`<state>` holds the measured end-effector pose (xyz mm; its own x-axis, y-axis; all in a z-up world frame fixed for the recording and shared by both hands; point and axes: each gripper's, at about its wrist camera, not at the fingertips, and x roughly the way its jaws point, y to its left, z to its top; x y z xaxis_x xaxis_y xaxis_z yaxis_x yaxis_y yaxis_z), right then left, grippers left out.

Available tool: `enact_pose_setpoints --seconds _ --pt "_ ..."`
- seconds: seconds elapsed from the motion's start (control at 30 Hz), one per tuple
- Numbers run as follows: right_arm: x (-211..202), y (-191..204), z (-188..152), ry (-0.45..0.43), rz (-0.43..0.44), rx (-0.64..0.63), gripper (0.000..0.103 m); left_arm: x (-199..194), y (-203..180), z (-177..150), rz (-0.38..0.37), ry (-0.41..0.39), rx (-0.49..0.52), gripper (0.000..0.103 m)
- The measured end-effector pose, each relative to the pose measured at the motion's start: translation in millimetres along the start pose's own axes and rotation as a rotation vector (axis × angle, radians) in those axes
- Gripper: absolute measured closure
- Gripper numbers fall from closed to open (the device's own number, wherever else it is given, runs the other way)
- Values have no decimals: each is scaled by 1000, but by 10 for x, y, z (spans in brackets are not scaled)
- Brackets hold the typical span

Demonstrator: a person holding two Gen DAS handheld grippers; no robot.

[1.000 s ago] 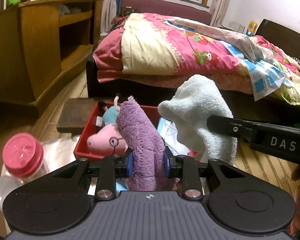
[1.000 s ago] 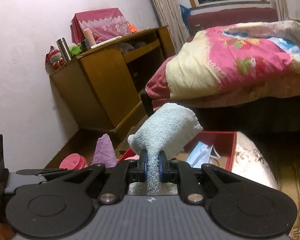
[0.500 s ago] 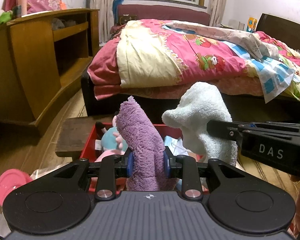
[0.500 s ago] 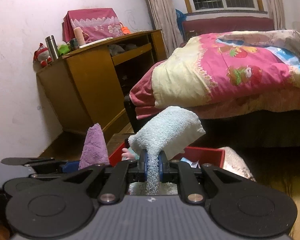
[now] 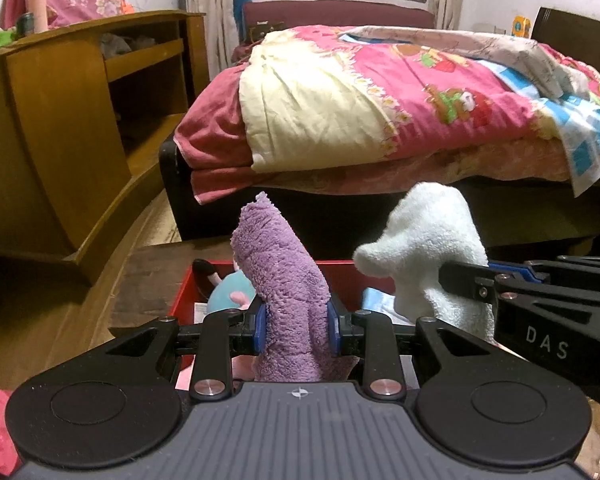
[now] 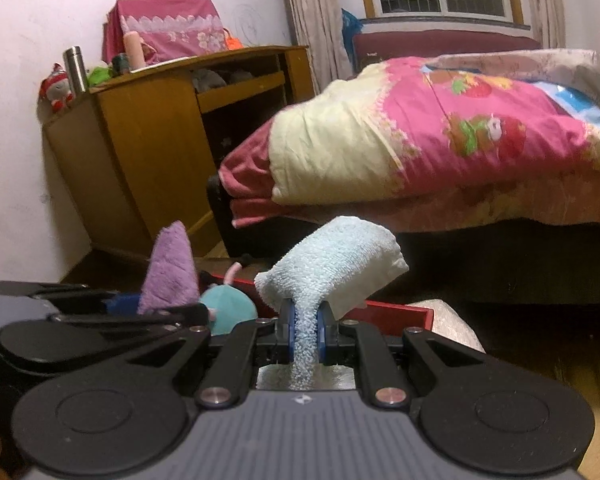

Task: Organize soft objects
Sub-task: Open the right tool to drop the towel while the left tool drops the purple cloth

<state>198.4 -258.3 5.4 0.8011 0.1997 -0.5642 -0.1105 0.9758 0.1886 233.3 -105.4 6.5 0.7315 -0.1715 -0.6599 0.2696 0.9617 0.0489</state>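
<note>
Cloth is filling my left wrist view: my left claw point(image 5: 295, 330) is clamping a fuzzy purple cloth point(image 5: 284, 292) between its blue pads, and the cloth is standing upright above the red bin point(image 5: 342, 276) on the floor. Just beside it, on the right of the frame, my right claw's black fingers point(image 5: 468, 286) are reaching in and pinching a pale towel point(image 5: 428, 248). A teal plush toy point(image 5: 230, 300) is lying inside the bin, and the bed with its pink quilt point(image 5: 400, 100) is sitting well behind. In my right wrist view, my right claw point(image 6: 305, 338) is squeezing fully closed on a thin fold of the pale towel point(image 6: 336, 272), whose bulk is leaning to the right over the bin's red rim point(image 6: 400, 314). My left claw is showing at the left edge with the purple cloth point(image 6: 170, 270) rising from it, near the plush toy point(image 6: 228, 312). A wooden cabinet point(image 6: 156, 148) is standing against the wall.
</note>
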Motion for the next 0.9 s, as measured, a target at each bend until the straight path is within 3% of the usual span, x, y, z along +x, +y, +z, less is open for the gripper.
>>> enact_pose_setpoints --seconds 0.3,0.5,0.63,0.67,0.9 --pt "327 -67 -121 23 2 1 103 253 -10 6 42 16 21 72" --pt "436 -143 -173 36 -14 8 103 309 16 -16 55 23 10 56" --pt "386 -159 -147 16 -37 10 85 254 29 -13 69 11 7 38" --pt "361 -156 -138 11 -41 9 85 222 27 -10 73 4 11 35" --pt "136 -79 -61 -13 -30 7 83 -61 17 0 85 -26 24 31"
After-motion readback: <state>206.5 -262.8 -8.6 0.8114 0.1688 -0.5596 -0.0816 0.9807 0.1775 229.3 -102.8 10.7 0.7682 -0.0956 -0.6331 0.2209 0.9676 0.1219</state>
